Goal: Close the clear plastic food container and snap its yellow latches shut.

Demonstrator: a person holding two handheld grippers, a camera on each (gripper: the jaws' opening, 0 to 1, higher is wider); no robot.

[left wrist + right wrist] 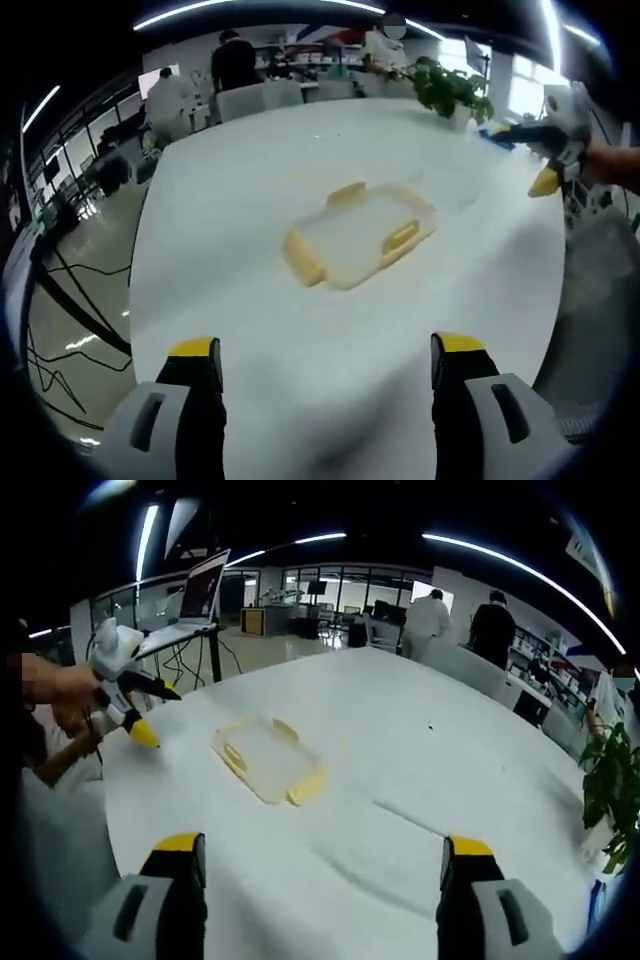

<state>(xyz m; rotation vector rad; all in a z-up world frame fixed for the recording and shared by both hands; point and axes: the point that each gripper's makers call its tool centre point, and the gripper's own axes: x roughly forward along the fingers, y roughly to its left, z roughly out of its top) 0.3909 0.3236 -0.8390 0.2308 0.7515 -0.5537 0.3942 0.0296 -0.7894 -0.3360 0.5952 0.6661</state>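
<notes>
A clear plastic food container (360, 235) with yellow latches (401, 237) lies flat on the white table (250, 180), lid on top. My left gripper (327, 365) stands open, well short of it. In the right gripper view the container (268, 759) lies ahead to the left, and my right gripper (325, 860) is open with nothing between its jaws. Each gripper appears in the other's view: the right one (552, 160) at the far right in a hand, the left one (128, 705) at the left in a hand.
A potted green plant (452, 92) stands at the table's far edge, seen also as leaves (608, 790). Chairs (262, 98) and people (232, 60) are beyond the table. A laptop (200, 595) sits on a stand. Cables (75, 320) run over the floor at left.
</notes>
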